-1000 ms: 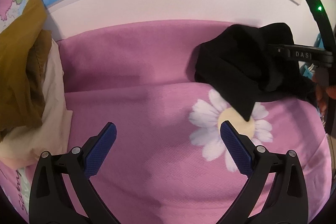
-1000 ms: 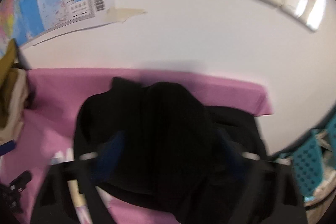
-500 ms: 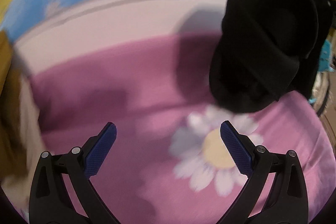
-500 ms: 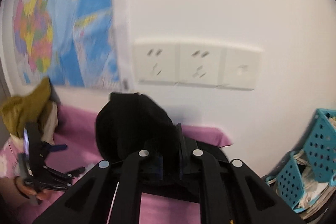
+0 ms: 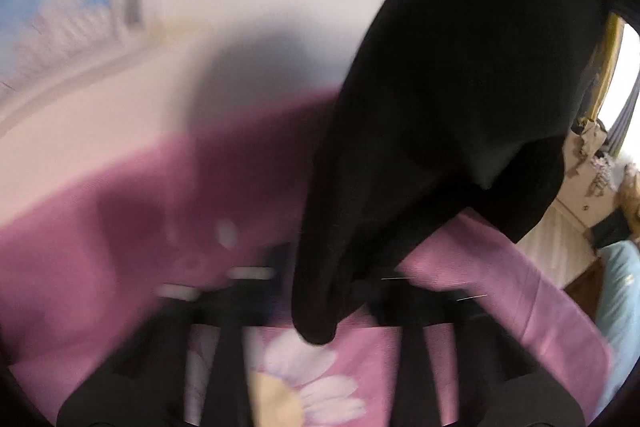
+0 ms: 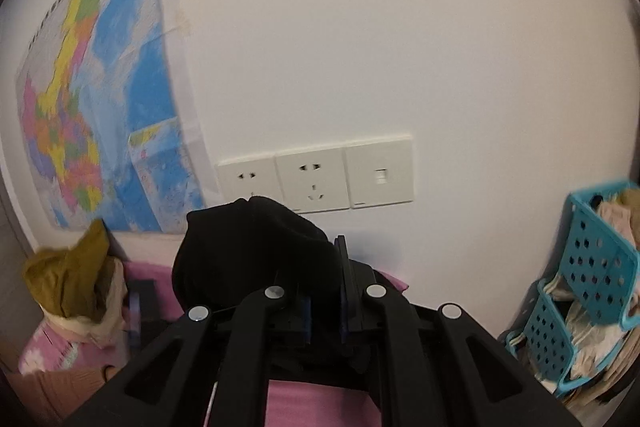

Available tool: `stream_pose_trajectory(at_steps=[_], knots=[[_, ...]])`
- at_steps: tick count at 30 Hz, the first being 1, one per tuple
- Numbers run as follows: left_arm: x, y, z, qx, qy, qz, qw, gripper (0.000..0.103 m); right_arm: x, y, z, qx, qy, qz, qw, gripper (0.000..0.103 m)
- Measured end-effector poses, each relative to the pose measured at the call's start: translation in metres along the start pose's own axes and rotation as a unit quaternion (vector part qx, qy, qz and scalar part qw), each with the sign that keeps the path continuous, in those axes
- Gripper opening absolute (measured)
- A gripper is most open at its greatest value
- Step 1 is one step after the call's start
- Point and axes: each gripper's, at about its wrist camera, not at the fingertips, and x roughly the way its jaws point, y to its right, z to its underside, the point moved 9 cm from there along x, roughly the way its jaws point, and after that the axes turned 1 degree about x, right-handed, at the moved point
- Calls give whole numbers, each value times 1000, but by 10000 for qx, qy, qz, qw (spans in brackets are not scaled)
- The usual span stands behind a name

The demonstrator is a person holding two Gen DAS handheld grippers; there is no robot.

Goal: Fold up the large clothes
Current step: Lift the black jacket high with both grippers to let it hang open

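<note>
In the right wrist view, olive clothes [image 6: 68, 279] lay piled at lower left on the pink sheet [image 6: 316, 403]. At lower centre the right gripper [image 6: 324, 311] was clamped on the black garment [image 6: 256, 251], which bulged above it. In the blurred left wrist view, the left gripper [image 5: 320, 291] had closed on the garment's hanging tip.

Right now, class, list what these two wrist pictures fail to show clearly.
- Left gripper jaws: left wrist view, motion-blurred and covered by the hanging black fabric garment.
- Garment's type and full shape: both views, bunched and cut off.
- Contents of the turquoise perforated plastic baskets: right wrist view, cropped at the edge.
</note>
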Motion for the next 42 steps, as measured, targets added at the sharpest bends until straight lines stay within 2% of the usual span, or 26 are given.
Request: stream_pose_trajectory(at_steps=[4,7,11,13,19,23,28,30,31,32,35,38,40,42], knots=[[-23,17,-23,286,425,-376,9980,3,-20,15,-11,125,122,208,9996,9],[-60,36,-61,461,995,-498,9927,3,-50,25,-37,215,434,338,9983,8],[-112,66,-120,497,1506,-331,9868,3,-111,29,-84,277,1053,386,9933,6],[-137,75,-139,519,1752,-300,9827,3,-151,19,-111,70,1426,471,9886,5],[-255,96,-191,459,2838,-45,9578,3,-255,-13,-165,-263,2312,445,9715,5],[-347,106,-208,600,3537,-107,9334,3,-329,-37,-183,-418,2919,244,9552,5],[-467,108,-190,861,4382,-450,8936,4,-395,-67,-182,-512,3294,-159,9427,5],[-498,136,-179,932,4578,-590,8822,4,-411,-80,-173,-555,3326,-399,9406,5],[-517,136,-168,978,4622,-681,8787,4,-415,-86,-170,-565,3312,-502,9405,5],[-521,155,-166,1030,4647,-747,8763,4,-419,-93,-163,-602,3276,-648,9407,5],[-564,154,-126,1082,4611,-983,8752,4,-424,-112,-141,-644,3189,-1068,9395,5],[-582,143,-87,1125,4444,-1304,8791,4,-421,-132,-113,-705,2951,-1518,9407,5],[-589,148,-50,1161,4295,-1571,8817,4,-420,-148,-90,-811,2785,-1833,9393,5],[-604,161,-19,1264,4169,-1892,8800,4,-421,-163,-69,-893,2677,-2082,9365,5]])
